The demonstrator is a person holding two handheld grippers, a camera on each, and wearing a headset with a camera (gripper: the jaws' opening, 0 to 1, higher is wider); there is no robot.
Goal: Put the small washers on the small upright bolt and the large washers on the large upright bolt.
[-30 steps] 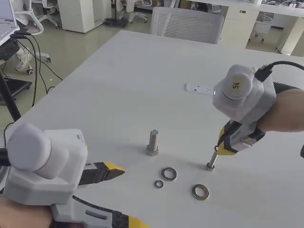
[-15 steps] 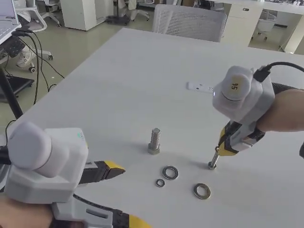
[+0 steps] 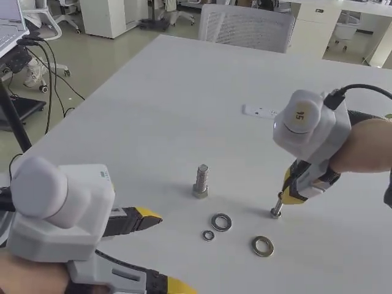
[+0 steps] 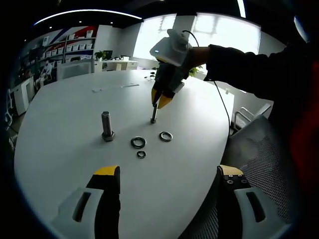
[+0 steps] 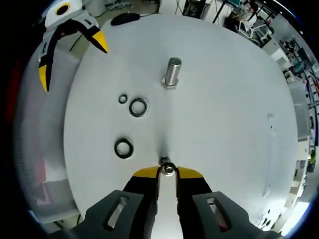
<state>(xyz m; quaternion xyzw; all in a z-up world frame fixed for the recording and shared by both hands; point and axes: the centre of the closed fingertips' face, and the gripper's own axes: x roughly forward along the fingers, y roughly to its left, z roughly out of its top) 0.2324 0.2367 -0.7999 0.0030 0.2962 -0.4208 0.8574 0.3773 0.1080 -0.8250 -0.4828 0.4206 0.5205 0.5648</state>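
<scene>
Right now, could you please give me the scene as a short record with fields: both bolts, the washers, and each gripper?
large bolt: upright on the table, nothing touching it
small bolt: upright, top between the right gripper's jaws
large washer: flat, loose
second large washer: flat, loose
small washer: flat, loose, beside the first large washer
right gripper: jaws closed on the small bolt's top
left gripper: open, holding nothing, away from the parts

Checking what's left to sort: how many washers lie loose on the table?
3. A small washer and a large washer lie together before the large bolt; a second large washer lies near the small bolt. The right gripper may hide one.
</scene>
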